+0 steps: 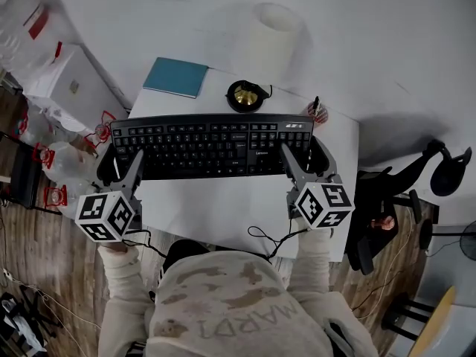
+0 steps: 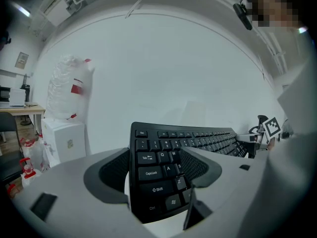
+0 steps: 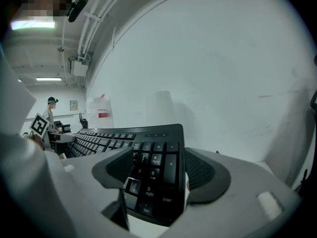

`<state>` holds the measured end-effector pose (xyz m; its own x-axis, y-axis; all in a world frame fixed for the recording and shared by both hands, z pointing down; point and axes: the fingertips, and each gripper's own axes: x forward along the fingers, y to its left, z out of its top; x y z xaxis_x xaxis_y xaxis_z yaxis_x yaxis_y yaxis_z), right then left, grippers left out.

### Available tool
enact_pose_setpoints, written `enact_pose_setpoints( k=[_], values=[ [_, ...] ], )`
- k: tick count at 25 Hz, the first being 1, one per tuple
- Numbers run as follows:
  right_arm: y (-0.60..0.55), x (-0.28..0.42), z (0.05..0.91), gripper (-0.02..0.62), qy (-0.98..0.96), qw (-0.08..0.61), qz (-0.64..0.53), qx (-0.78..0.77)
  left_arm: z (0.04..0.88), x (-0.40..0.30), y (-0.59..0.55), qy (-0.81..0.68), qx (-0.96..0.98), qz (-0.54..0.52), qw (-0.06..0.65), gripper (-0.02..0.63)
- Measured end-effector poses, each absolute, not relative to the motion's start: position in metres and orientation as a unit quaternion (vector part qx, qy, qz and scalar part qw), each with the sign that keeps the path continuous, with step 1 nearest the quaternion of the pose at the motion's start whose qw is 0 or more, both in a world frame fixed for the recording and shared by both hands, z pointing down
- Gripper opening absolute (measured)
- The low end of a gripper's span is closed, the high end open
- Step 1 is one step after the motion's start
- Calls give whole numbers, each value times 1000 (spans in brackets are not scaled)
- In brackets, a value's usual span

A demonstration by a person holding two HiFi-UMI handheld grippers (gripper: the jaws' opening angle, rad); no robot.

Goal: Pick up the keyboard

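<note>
A black full-size keyboard lies crosswise over the white table. My left gripper is shut on its left end, one jaw over the letter keys and the other at the outer edge. In the left gripper view the keyboard runs away to the right between the jaws of the left gripper. My right gripper is shut on the number-pad end. From the right gripper the keyboard stretches off to the left. Whether it touches the table I cannot tell.
Behind the keyboard lie a teal notebook, a black round dish and a small striped object. A paper roll stands further back. A white box and plastic bags crowd the left; a black chair stands at the right.
</note>
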<state>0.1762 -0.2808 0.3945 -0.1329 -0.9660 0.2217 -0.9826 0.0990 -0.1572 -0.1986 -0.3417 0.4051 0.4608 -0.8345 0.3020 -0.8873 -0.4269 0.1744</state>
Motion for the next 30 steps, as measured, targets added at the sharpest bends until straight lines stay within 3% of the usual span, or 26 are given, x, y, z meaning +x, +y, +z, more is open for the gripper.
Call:
enact_pose_setpoints(
  k=[30],
  values=[
    [-249,175,299,337,-753,-35,35,656,307,-202,-304,-539,839,-6,73,325]
  ],
)
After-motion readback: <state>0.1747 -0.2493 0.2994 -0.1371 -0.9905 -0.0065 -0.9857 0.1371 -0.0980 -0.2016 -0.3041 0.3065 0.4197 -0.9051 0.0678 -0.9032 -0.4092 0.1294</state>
